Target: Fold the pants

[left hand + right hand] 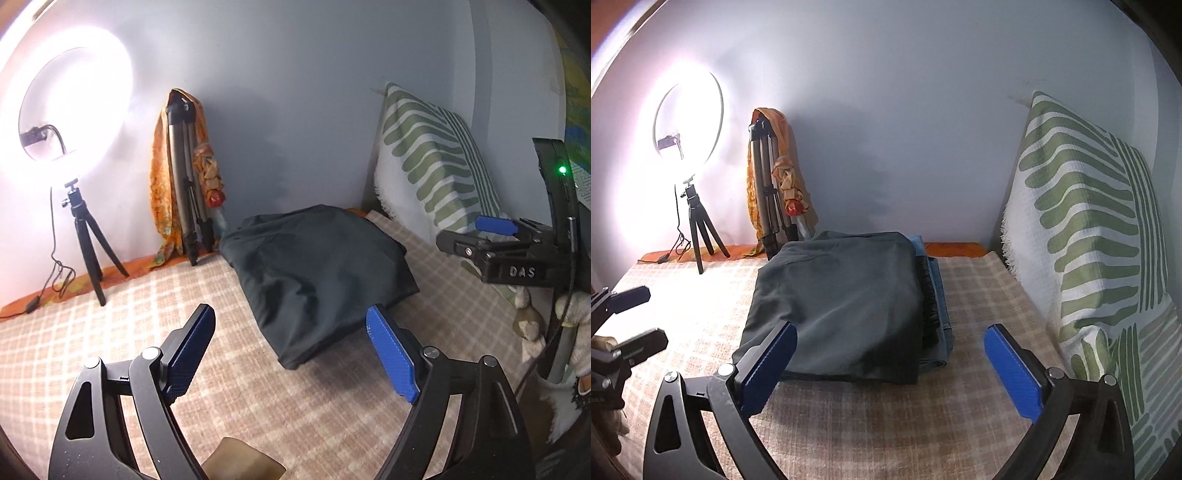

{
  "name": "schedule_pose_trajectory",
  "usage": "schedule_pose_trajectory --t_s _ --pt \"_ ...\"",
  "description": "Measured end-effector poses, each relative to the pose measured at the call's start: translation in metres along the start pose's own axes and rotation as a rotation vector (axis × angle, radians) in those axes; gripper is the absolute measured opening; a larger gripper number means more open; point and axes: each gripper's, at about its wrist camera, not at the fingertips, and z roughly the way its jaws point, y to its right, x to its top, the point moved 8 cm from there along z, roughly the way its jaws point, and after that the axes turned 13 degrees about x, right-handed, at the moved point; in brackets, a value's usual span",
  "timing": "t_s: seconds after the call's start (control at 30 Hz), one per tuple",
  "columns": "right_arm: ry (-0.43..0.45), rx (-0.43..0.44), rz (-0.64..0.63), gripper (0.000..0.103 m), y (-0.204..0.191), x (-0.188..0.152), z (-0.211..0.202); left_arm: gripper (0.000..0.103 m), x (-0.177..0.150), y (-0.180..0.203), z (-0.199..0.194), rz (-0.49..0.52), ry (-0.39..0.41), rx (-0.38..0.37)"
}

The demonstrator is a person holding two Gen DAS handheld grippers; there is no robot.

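Dark grey folded pants (317,273) lie on the checked bedcover (258,398), on top of a stack. In the right wrist view the pants (846,302) cover other folded garments, with a blue one (942,302) showing at the right side. My left gripper (291,350) is open and empty, just in front of the pants. My right gripper (890,362) is open and empty, at the near edge of the stack. The right gripper also shows in the left wrist view (495,240), and the left gripper in the right wrist view (631,317).
A lit ring light on a small tripod (88,243) stands at the back left. A folded tripod draped with orange cloth (184,184) leans on the wall. A green-striped pillow (1086,236) stands along the right side. The wall (905,110) is close behind.
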Motion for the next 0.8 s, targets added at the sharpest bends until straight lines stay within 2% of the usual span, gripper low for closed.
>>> schedule_pose_trajectory --t_s 0.67,0.8 --pt "-0.036 -0.043 0.012 0.103 0.01 -0.018 -0.001 0.084 -0.007 -0.009 -0.016 -0.017 0.011 -0.007" --pt "-0.058 -0.057 0.036 0.103 0.024 -0.027 0.005 0.084 -0.006 -0.024 -0.022 -0.02 0.01 -0.004"
